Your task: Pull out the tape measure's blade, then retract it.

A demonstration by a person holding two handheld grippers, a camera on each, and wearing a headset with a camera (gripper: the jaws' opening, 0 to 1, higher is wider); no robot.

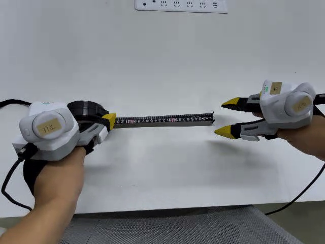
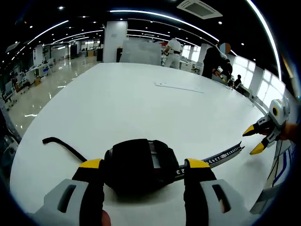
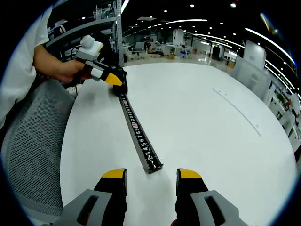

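Left gripper (image 2: 144, 164) clamped on tape measure (image 1: 86, 109); blade (image 1: 162, 120) out along table (image 1: 152, 168); right gripper (image 1: 227, 118) spread wide near tip.

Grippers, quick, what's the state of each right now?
Left gripper: shut on the tape measure.
Right gripper: open, empty, just off the blade end.

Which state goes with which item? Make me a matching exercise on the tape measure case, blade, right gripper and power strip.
1. tape measure case
2. blade
3. right gripper
4. power strip

A. open, clear of the blade's tip
B. lying at the far side of the table
C. clamped in the left gripper
D. drawn out, flat on the table

Pairs: 1-C, 2-D, 3-A, 4-B.
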